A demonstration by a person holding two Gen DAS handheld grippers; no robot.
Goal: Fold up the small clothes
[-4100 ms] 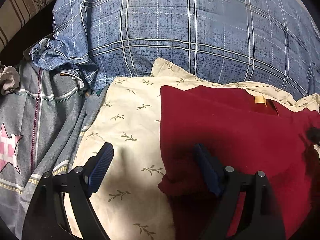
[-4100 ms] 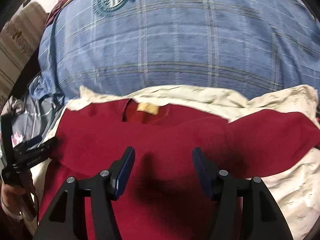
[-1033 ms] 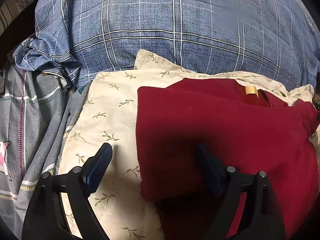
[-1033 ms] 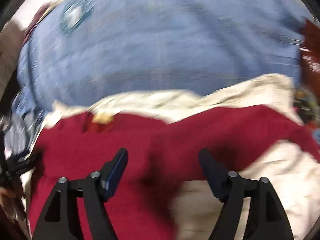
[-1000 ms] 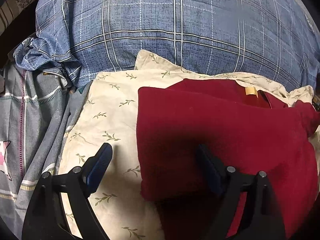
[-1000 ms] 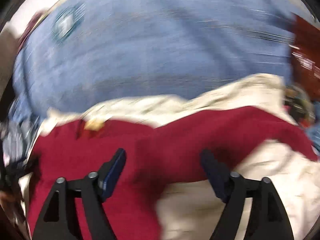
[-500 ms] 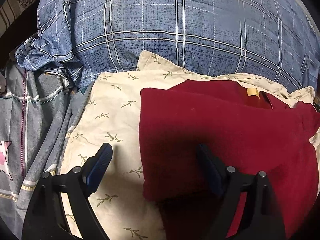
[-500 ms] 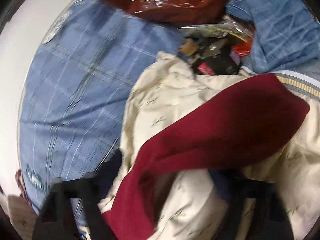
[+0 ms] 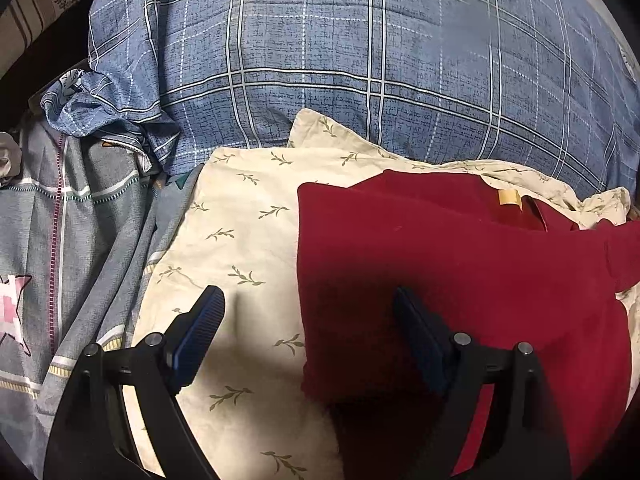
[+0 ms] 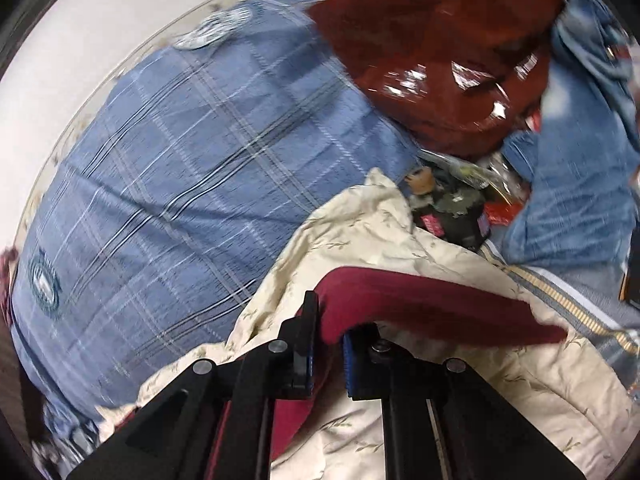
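1. Left wrist view: left claw (image 9: 308, 334) spread wide, straddling the left edge of the red shirt (image 9: 460, 272), which lies on the cream cloth (image 9: 240, 220).
2. Right wrist view: right claw (image 10: 326, 350) pressed together, pinching the red shirt's sleeve above the cream cloth, near the blue plaid pillow (image 10: 192, 168).

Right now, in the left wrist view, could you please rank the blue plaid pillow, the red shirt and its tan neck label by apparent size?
1. blue plaid pillow
2. red shirt
3. tan neck label

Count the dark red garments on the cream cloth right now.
1: the dark red shirt lies on the cream cloth, its sleeve clamped in the right tongs. Others may be hidden.
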